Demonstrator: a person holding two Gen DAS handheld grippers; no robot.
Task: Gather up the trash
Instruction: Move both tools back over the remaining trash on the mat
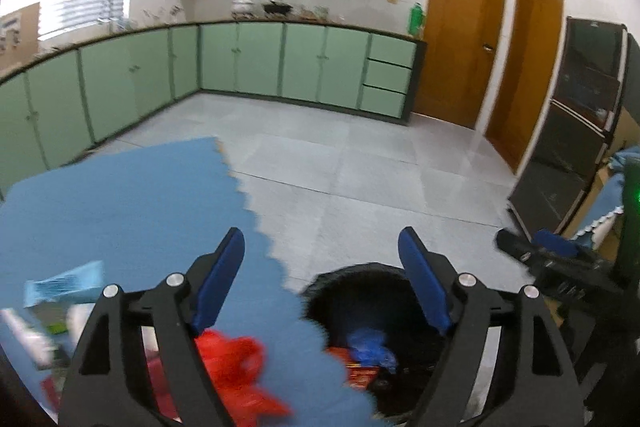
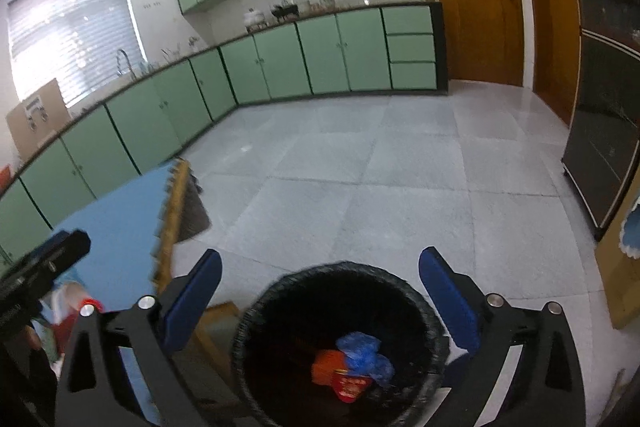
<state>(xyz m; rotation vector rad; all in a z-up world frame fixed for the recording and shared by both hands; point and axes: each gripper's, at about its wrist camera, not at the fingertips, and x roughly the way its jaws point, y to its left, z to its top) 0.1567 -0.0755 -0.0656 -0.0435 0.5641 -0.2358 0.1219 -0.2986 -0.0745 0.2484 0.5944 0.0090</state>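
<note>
A black-lined trash bin (image 2: 280,291) stands on the floor just below my right gripper (image 2: 320,267), which is open and holds nothing. Inside the bin lie a crumpled blue bag (image 2: 362,349), an orange wrapper (image 2: 326,367) and a red packet (image 2: 350,387). My left gripper (image 1: 322,247) is open too, hanging over the edge of the blue-matted table (image 1: 132,195) with the bin (image 1: 352,275) partly under it. A red plastic bag (image 1: 236,367) lies on the mat below its left finger. A light-blue packet (image 1: 64,283) and other blurred litter sit at the left.
Green base cabinets (image 2: 280,67) run along the far walls, with wooden doors (image 1: 460,35) and a dark glass-fronted unit (image 1: 580,131) to the right. Grey floor tiles (image 2: 400,167) stretch beyond the bin. My right gripper (image 1: 536,251) shows at the left wrist view's right edge.
</note>
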